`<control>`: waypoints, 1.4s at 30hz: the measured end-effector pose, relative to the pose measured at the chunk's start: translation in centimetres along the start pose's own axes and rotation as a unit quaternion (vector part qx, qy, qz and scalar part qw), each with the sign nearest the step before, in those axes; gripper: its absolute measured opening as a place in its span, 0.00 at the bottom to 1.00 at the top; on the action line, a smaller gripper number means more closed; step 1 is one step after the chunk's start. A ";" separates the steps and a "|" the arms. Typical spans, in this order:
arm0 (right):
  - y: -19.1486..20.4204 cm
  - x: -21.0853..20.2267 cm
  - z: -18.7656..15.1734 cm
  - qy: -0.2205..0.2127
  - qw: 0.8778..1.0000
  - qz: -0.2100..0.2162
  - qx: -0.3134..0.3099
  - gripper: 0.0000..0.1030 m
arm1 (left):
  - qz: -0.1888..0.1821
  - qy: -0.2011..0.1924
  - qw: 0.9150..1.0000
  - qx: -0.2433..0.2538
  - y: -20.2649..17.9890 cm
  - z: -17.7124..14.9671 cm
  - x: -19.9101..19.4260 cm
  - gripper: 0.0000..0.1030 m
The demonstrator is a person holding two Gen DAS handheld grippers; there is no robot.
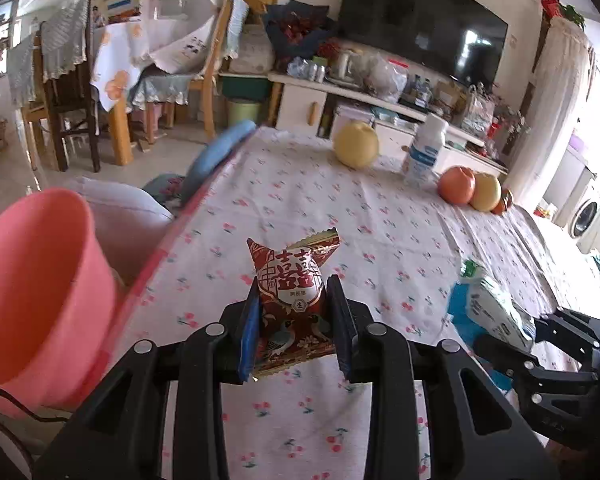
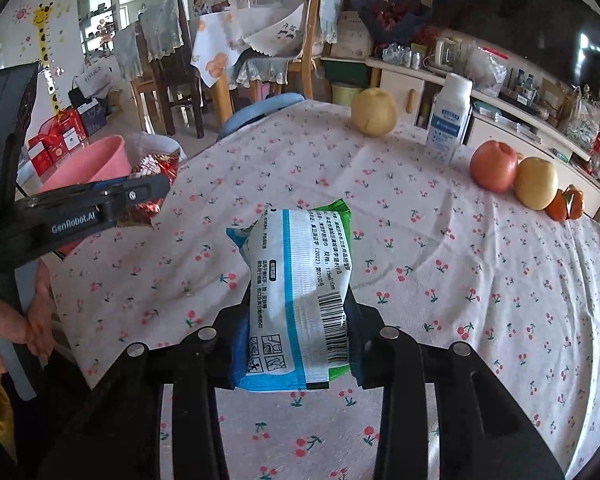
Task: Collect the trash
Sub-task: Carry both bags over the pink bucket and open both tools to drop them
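My left gripper [image 1: 292, 312] is shut on a red snack wrapper [image 1: 292, 292] with gold edges, held above the cherry-print tablecloth [image 1: 300, 200] near the table's left edge. A pink bin [image 1: 32, 292] stands just left of it, below the table edge; it also shows in the right wrist view [image 2: 92, 164]. My right gripper [image 2: 298, 312] is shut on a white, blue and green wipes packet [image 2: 300, 280], held over the table. The left gripper [image 2: 100, 200] with the red wrapper [image 2: 156, 168] shows at the left of the right wrist view. The right gripper [image 1: 540, 344] and its packet [image 1: 492, 308] show at the right of the left wrist view.
On the far side of the table stand a yellow pear [image 2: 374, 111], a white bottle [image 2: 450, 118], a red apple [image 2: 494, 166], a yellow apple [image 2: 536, 182] and small orange fruit [image 2: 566, 204]. A blue chair back [image 2: 260, 110] is at the far edge. Chairs and a TV cabinet stand beyond.
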State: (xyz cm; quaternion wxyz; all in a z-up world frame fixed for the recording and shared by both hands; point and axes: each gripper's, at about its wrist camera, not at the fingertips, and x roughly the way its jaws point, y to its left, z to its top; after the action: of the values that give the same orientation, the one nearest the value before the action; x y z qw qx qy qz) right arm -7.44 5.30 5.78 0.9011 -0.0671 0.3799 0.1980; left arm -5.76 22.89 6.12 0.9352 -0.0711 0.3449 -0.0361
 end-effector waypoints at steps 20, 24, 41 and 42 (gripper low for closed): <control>6.0 -1.5 2.9 -0.017 0.999 0.022 -0.018 0.38 | 0.086 -0.064 0.994 -0.029 6.8 1.9 -4.6 0.32; 7.7 -1.6 4.0 -0.025 0.999 0.030 -0.027 0.38 | 0.094 -0.072 0.992 -0.045 8.4 2.1 -5.3 0.32; 16.1 -0.4 8.3 -0.039 0.992 0.067 -0.095 0.38 | 0.129 -0.091 0.980 -0.118 14.8 2.1 -7.1 0.32; 16.9 -0.1 8.7 -0.039 0.992 0.070 -0.101 0.38 | 0.131 -0.092 0.979 -0.124 15.2 2.1 -7.2 0.32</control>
State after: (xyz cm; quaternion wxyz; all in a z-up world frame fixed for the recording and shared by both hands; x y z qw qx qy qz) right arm -8.72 23.07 12.49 0.8878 -0.1237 0.3261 0.3003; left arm -9.53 38.96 9.93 0.9436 -0.1436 0.2651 0.1367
